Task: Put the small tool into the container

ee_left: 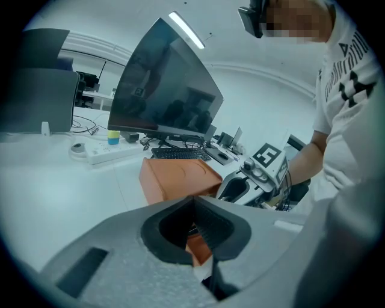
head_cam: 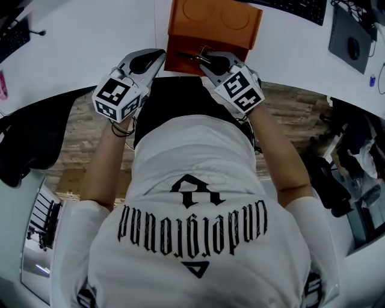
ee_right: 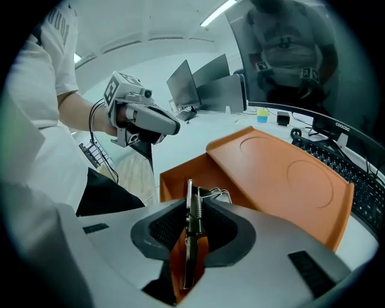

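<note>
An orange container (head_cam: 213,27) stands at the white desk's near edge, its lower front part (head_cam: 183,60) open toward me; it also shows in the left gripper view (ee_left: 177,177) and the right gripper view (ee_right: 283,174). My right gripper (head_cam: 207,57) (ee_right: 191,204) is shut on the small tool (ee_right: 192,222), a slim metal piece with a spring, and holds it edge-on over the open part (head_cam: 194,56). My left gripper (head_cam: 157,55) (ee_left: 194,201) hovers just left of the container, its pads together with nothing between them.
A keyboard (head_cam: 295,7) lies behind the container, and a mouse (head_cam: 354,48) rests on a dark pad at the right. A monitor (ee_left: 162,90) and a power strip (ee_left: 111,153) stand further back. A black chair (head_cam: 24,144) is at my left.
</note>
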A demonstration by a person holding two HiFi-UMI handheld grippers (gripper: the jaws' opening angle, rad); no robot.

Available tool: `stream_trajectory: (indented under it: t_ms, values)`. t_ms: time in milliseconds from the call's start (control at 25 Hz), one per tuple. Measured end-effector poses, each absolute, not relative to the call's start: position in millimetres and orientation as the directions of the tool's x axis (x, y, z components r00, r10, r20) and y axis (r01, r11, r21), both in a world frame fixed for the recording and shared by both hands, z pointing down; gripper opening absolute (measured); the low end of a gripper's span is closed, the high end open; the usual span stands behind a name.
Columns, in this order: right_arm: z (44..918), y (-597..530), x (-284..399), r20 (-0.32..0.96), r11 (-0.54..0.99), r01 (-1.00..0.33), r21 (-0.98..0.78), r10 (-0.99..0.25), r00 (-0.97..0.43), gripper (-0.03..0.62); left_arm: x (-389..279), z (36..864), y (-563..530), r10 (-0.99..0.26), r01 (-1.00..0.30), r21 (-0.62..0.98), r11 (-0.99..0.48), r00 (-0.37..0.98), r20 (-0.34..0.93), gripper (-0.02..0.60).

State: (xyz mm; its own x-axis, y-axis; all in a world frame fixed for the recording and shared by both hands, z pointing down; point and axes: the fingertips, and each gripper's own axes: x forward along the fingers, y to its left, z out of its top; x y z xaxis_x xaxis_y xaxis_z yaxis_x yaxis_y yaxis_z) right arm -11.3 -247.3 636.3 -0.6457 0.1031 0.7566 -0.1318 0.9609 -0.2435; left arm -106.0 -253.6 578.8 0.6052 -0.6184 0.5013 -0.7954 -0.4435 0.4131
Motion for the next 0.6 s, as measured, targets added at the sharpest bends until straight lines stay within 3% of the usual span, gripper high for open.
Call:
stream_trajectory:
  t_ms: [600]
  values:
    - [663.1, -245.6, -14.8, 0.784, 0.947, -0.139, -0.288, 0.150, -0.603, 0.091, -100.4, 593.3, -254.8, -0.592, -0.773, 0.451, -0.447, 0.633, 0.498, 0.015]
